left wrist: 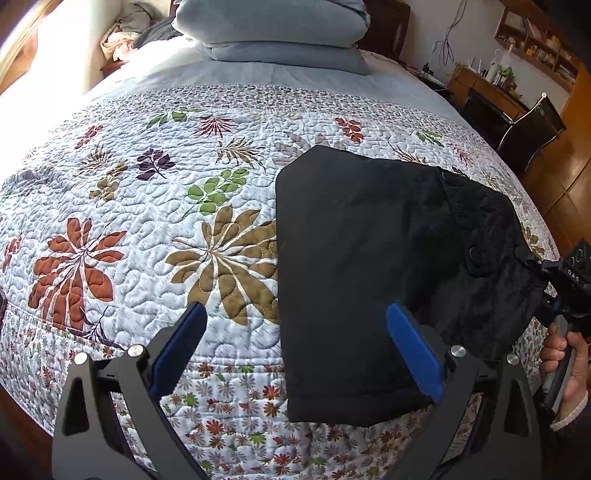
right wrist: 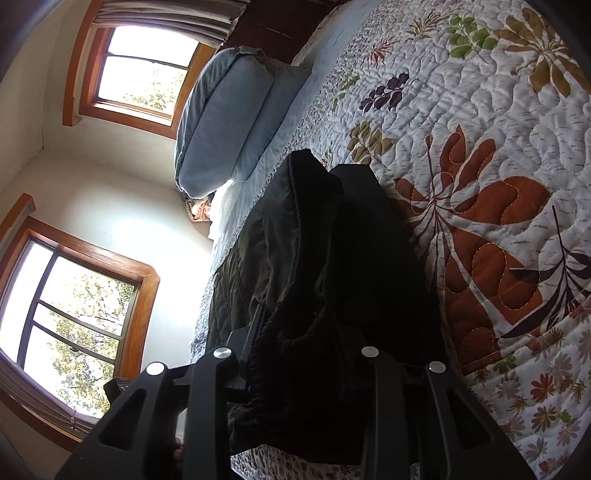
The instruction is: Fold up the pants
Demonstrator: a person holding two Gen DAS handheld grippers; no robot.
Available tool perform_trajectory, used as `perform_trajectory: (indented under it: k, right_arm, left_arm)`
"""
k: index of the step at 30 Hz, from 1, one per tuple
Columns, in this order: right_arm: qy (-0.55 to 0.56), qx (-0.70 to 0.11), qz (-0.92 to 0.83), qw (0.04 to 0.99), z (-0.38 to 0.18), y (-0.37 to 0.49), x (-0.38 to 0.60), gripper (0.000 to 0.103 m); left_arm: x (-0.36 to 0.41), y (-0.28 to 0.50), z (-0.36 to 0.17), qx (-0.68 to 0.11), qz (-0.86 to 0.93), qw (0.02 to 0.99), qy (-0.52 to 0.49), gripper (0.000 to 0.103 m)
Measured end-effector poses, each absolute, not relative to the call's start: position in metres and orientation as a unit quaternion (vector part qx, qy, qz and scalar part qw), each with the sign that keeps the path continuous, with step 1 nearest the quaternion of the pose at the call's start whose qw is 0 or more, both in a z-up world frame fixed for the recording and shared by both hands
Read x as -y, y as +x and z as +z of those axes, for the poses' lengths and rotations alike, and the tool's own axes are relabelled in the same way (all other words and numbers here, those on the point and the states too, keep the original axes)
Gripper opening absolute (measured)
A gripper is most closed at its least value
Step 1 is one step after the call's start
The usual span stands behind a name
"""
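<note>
Closest to the left wrist camera, the left gripper [left wrist: 295, 350] hangs above the near edge of the bed with its jaws spread wide and nothing between them. Its blue pads [left wrist: 413, 350] show plainly; the one nearer the pants stands in front of the black cloth, but whether it touches the cloth cannot be told.

Just beyond lie the black pants [left wrist: 369, 266], folded into a broad panel on the floral quilt [left wrist: 147, 221], with the lower hem reaching the small-flowered border at the bed's edge. One side of the pants is lifted off the quilt: the right gripper [left wrist: 535, 266] pinches a fleecy, elastic-edged part of the garment there, and a hand [left wrist: 565, 365] grips its handle below.

Seen from the right wrist camera, that same dark cloth is bunched between the narrow jaws of the right gripper [right wrist: 306, 354], filling the gap and hiding the pads, while the rest of the pants [right wrist: 362, 236] drapes away over the quilt [right wrist: 498, 166].

Farther off, at the head of the bed, folded blue bedding [left wrist: 273, 26] is stacked on a plain blue band of the cover. Past the bed stand a wooden desk [left wrist: 484, 88] with a dark chair [left wrist: 532, 129] beside it, and wall shelves [left wrist: 535, 40] above. Two wood-framed windows [right wrist: 140, 70] let in bright daylight.
</note>
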State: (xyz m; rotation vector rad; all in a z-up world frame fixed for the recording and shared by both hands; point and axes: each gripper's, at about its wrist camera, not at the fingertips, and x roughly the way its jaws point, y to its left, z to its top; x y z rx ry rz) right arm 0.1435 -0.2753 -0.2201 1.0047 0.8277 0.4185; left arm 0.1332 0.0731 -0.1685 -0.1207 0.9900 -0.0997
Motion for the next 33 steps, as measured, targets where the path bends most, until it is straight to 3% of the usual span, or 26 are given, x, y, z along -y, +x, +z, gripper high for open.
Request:
perform_trajectory:
  k: [13, 19, 24, 28, 33]
  right_arm:
    - [0.467, -0.385, 0.195, 0.772, -0.222, 0.14, 0.276, 0.032]
    - [0.472, -0.379, 0.189, 0.773, -0.213, 0.135, 0.284, 0.057]
    - [0.451, -0.386, 0.167, 0.787, -0.2, 0.123, 0.299, 0.06]
    - [0.442, -0.397, 0.161, 0.788, -0.191, 0.112, 0.309, 0.079]
    - [0.429, -0.412, 0.166, 0.787, -0.181, 0.101, 0.312, 0.082]
  left_arm:
    - [-0.089, 0.134, -0.178, -0.491, -0.041, 0.866, -0.089, 0.098]
    - [-0.102, 0.13, -0.18, -0.499, -0.044, 0.856, -0.13, 0.098]
    - [-0.104, 0.127, -0.176, -0.497, -0.047, 0.857, -0.128, 0.098]
    - [-0.107, 0.124, -0.178, -0.509, -0.078, 0.841, -0.165, 0.098]
    - [-0.112, 0.12, -0.188, -0.532, -0.118, 0.806, -0.231, 0.098]
